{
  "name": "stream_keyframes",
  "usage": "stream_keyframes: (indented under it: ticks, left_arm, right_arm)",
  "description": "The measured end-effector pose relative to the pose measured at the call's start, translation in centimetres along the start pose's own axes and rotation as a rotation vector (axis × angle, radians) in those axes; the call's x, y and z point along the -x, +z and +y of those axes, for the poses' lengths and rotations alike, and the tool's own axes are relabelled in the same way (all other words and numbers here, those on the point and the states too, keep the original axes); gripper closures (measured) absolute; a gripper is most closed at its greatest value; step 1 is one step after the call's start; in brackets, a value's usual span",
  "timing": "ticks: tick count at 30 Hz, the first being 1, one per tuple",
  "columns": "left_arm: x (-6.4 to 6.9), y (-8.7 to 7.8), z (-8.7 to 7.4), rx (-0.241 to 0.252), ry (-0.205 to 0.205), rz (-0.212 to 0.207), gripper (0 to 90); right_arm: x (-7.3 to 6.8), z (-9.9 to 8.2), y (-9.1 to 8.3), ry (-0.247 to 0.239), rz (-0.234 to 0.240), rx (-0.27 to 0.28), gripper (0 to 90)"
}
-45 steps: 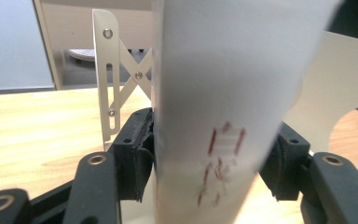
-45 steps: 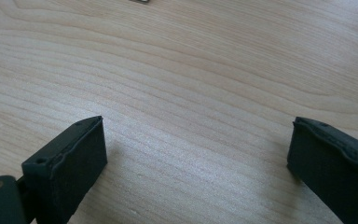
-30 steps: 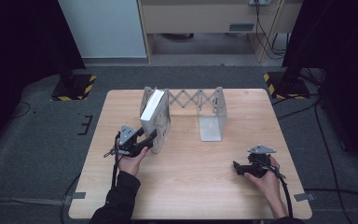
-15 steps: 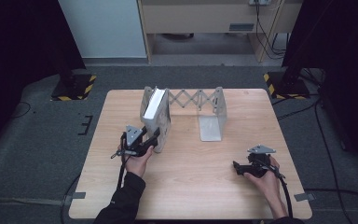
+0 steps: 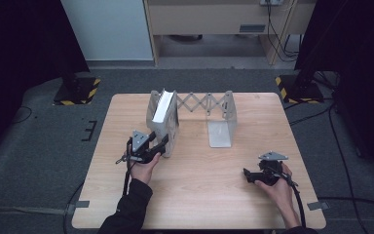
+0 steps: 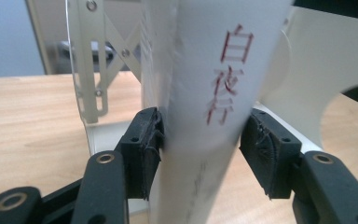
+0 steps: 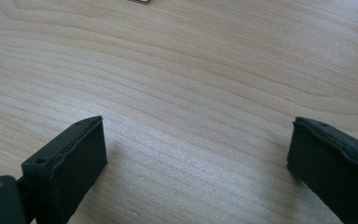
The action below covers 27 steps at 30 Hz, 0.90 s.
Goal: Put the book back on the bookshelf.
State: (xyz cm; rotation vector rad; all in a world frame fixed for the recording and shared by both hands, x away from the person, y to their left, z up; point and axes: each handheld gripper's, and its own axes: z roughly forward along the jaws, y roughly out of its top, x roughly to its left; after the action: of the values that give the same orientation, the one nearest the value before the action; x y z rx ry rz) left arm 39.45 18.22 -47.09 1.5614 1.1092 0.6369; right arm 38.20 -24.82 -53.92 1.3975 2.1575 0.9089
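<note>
A white book (image 5: pixel 161 110) with red characters on its spine (image 6: pixel 223 79) stands upright in the left end of a pale metal extendable book rack (image 5: pixel 205 103). My left gripper (image 5: pixel 164 145) reaches at it from the near side. Both pads (image 6: pixel 145 149) lie against the spine, so the left gripper (image 6: pixel 200 149) is shut on the book. Its jaws have just been opening slightly, with the book still between them. At the table's near right, my right gripper (image 5: pixel 246 174) rests low over the wood. In its own view, the right gripper (image 7: pixel 196 154) is open with nothing between the jaws.
The rack's scissor links span to a right bookend (image 5: pixel 220 130) with a flat foot on the wooden table (image 5: pixel 199 204). Beyond the table are grey carpet, a cabinet (image 5: pixel 209 19) and two stands with yellow-black bases (image 5: pixel 75 90).
</note>
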Motion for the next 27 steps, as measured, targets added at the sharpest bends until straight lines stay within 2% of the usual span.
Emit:
stream_keyframes:
  ticks: [4, 7, 11, 15, 27]
  left_arm:
    - [-0.5, -0.6, -0.4, -0.011, -0.025, -0.031, 50.6]
    - [-0.4, -0.5, -0.3, -0.014, -0.017, -0.036, 51.8]
    - [0.0, -0.3, -0.4, -0.023, -0.015, -0.065, 55.2]
    - [0.6, 0.2, -0.4, -0.03, 0.011, -0.044, 52.7]
    - [1.1, 1.5, 0.0, -0.035, 0.02, -0.039, 49.7]
  right_arm:
    - [0.0, 0.0, 0.0, 0.001, 0.0, 0.0, 4.8]
    - [0.0, 0.0, 0.0, -0.003, -0.001, 0.001, 4.9]
    - [0.0, 0.0, 0.0, -0.002, 0.0, 0.001, 4.9]
    - [0.0, 0.0, 0.0, -0.003, -0.001, 0.001, 4.9]
    - [0.0, 0.0, 0.0, -0.002, 0.0, 0.001, 5.0]
